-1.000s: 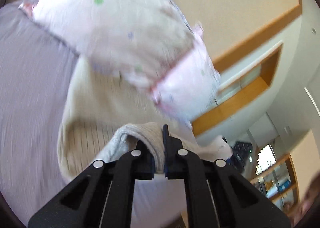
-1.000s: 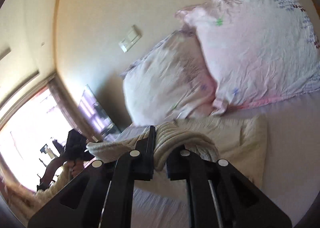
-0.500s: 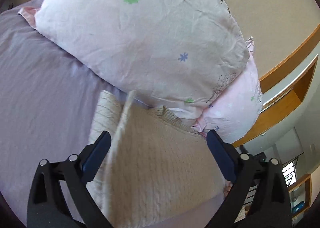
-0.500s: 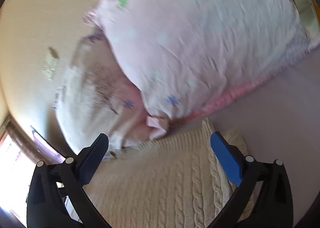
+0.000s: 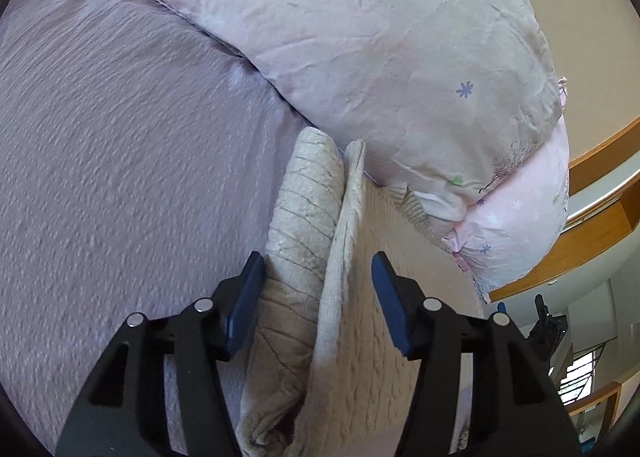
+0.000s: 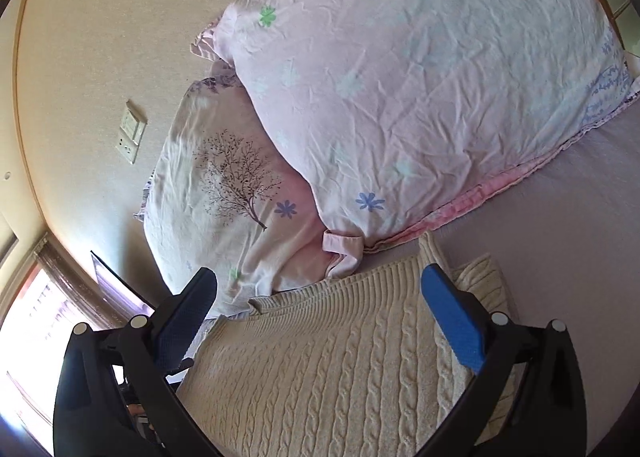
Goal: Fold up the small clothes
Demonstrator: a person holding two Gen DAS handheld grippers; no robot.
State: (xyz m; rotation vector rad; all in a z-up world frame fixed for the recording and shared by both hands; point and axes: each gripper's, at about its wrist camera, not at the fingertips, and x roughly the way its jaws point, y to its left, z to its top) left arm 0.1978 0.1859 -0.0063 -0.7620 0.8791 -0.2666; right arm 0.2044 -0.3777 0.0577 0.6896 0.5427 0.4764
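Observation:
A cream cable-knit sweater (image 6: 320,369) lies on the purple bedspread (image 5: 120,137), its far edge against the pillows. In the left wrist view its left side (image 5: 312,257) shows as stacked folded layers, edge-on. My left gripper (image 5: 318,297) is open, its jaws partly closed in, and straddles that folded edge without pinching it. My right gripper (image 6: 318,313) is wide open just above the sweater's flat knit surface and holds nothing.
Two pale pink floral pillows (image 6: 400,97) (image 6: 232,197) rest against the beige wall right behind the sweater. A wall switch plate (image 6: 132,133) is on the wall. Bedspread stretches left of the sweater. A wooden ledge (image 5: 592,225) and a window (image 6: 36,317) lie beyond the bed.
Both grippers held the sweater a second ago, then let go and opened. Since half a second ago the left jaws have narrowed around the folded edge. The right has pulled back slightly.

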